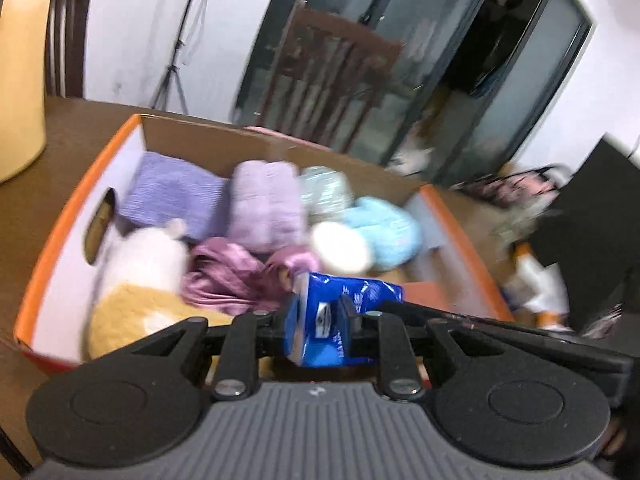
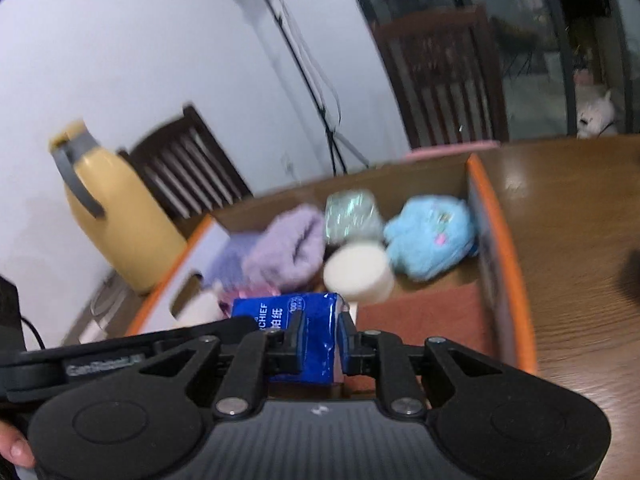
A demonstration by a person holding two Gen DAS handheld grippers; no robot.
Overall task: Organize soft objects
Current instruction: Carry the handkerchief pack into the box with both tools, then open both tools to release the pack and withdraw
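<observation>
Two grippers, the left gripper point(image 1: 318, 316) and the right gripper point(image 2: 318, 330), both pinch one blue tissue pack point(image 1: 340, 312), each squeezing one end so the squishy pack does not sag. It hangs over the near edge of the orange box point(image 1: 52, 256). The box's front right corner looks bare, so I think the pack goes there, beside the blue plush toy point(image 1: 384, 232) and the purple towel point(image 1: 266, 204).

Motion blur smears the box point(image 1: 76, 216) contents ahead of both tools. The jug point(image 1: 22, 60) far left is cut off by the edge. The blue pack's point(image 2: 296, 332) print is partly hidden.
</observation>
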